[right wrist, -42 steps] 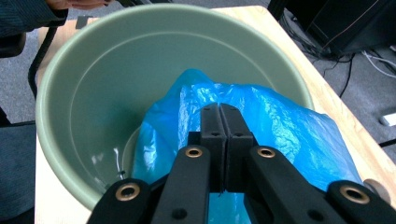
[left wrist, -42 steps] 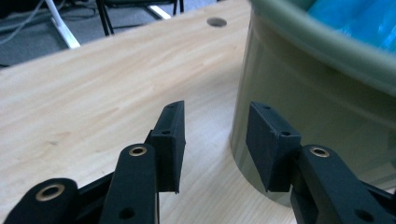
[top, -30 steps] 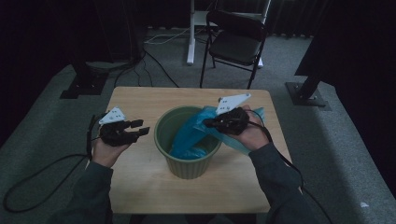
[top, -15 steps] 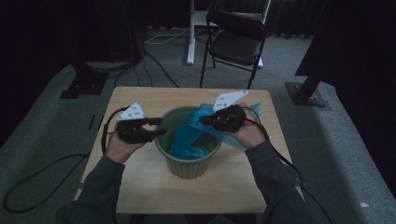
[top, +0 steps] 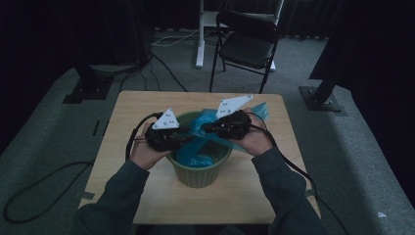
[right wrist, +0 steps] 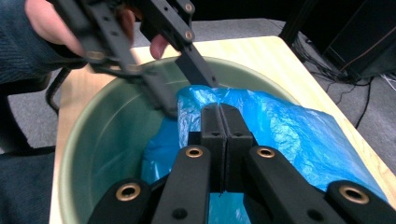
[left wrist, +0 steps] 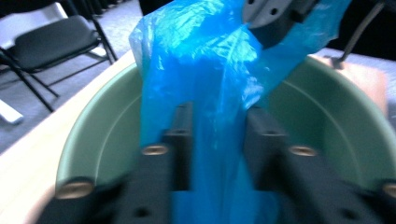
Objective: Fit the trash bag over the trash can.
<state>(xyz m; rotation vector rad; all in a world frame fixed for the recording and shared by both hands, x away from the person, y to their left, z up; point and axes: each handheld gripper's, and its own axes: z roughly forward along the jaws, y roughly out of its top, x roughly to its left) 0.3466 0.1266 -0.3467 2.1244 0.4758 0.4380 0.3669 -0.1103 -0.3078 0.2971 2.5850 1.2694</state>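
Right gripper (right wrist: 219, 112) clamped on blue bag (right wrist: 280, 126) over green bin (right wrist: 93, 140). Left gripper (left wrist: 217, 123) jaws apart, bag film between them.

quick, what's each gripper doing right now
Left gripper: open, jaws either side of the blue bag.
Right gripper: shut on the blue bag.

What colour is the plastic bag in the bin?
Bright blue. The plastic bag shows best in the left gripper view, hanging into the pale green bin.
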